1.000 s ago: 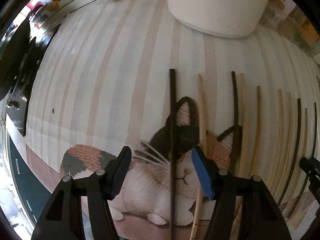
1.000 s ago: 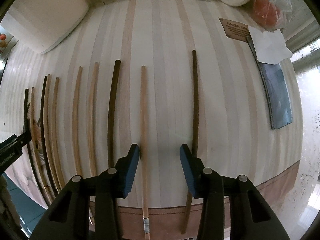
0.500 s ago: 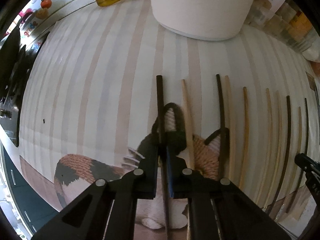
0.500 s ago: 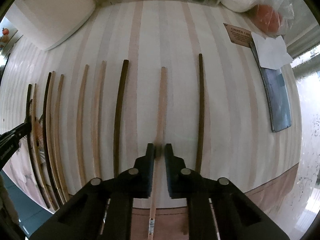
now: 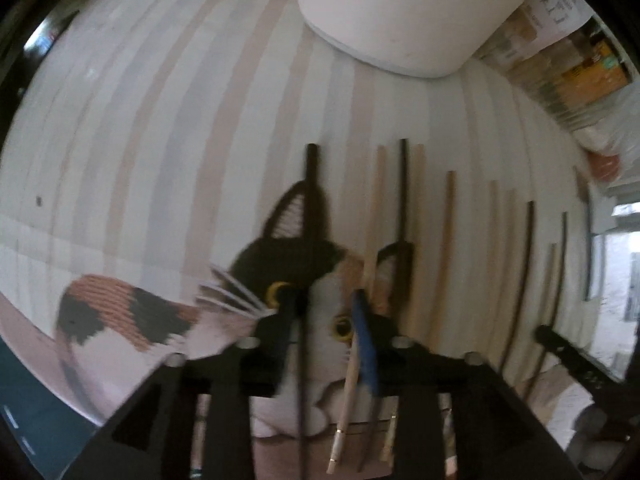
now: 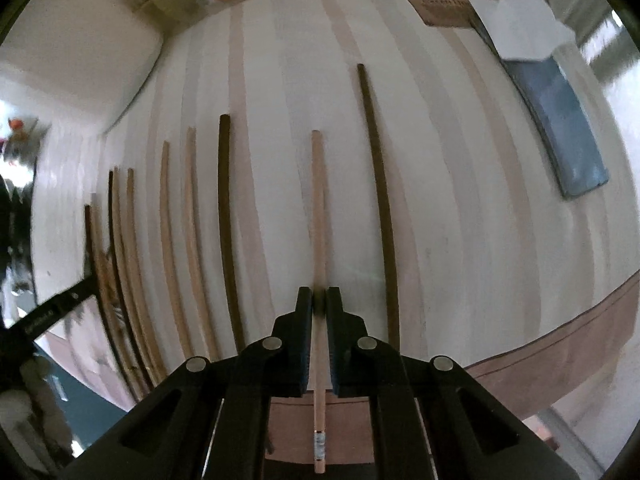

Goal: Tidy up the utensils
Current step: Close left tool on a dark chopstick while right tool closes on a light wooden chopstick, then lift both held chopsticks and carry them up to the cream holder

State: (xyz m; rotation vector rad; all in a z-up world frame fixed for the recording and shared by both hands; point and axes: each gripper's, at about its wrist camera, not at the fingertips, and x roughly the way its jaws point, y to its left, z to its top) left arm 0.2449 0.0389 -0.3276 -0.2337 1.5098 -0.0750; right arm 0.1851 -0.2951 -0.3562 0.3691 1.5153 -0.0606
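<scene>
Left hand-held gripper (image 5: pixel 326 316) reopening around slim black chopstick (image 5: pixel 311 208), striped mat (image 5: pixel 160 120)

The left gripper (image 5: pixel 325 306) points steeply down at the mat, its black arms rising from the bottom of the left wrist view. Its jaws are opening: a dark chopstick (image 5: pixel 308 240) runs between them against the left pad, while the blue right pad stands clear of it. The right gripper (image 6: pixel 319 304) also points steeply down, its jaws drawn nearly together and pinching a light wooden chopstick (image 6: pixel 318 208) between the pads. Each gripper shows at the edge of the other's view as a black finger, so the two sit near each other.
</scene>
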